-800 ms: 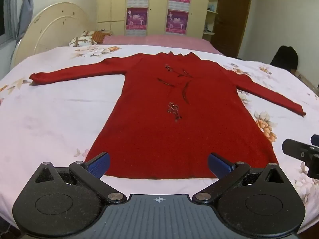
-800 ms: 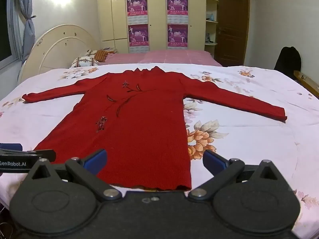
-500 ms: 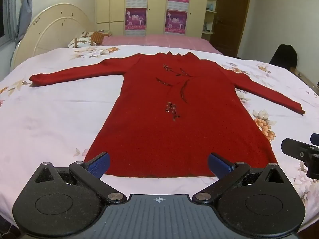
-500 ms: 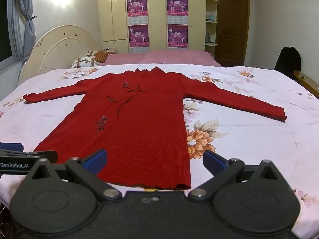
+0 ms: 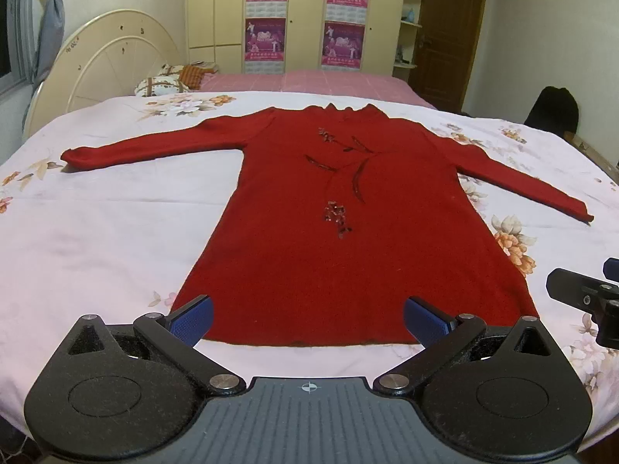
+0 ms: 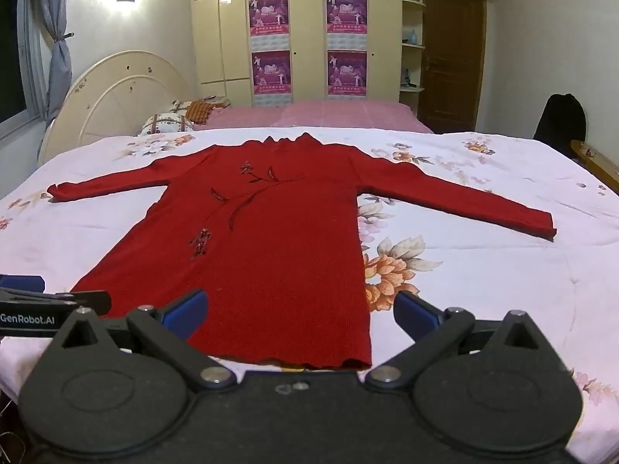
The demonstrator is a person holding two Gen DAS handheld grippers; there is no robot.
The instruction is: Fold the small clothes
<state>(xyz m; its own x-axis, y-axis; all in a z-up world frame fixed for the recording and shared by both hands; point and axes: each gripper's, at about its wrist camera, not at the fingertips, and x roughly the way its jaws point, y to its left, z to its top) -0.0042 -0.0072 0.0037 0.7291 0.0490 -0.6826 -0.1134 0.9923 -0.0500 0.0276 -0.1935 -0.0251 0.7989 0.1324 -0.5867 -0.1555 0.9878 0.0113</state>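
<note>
Almost nothing differs from the earlier frames: both views sit as before, only very slightly shifted, and the red sweater has not moved. It lies flat on the bed's floral sheet, both long sleeves spread out sideways, its hem just ahead of both pairs of jaws. The left gripper has its jaws spread wide, with nothing between them. The right gripper also has its jaws spread wide and empty, ahead of the hem's right corner. The sweater is a ribbed knit, narrow and long, with dark beaded flower embroidery on the chest. The blue pads have a fine dotted texture.
</note>
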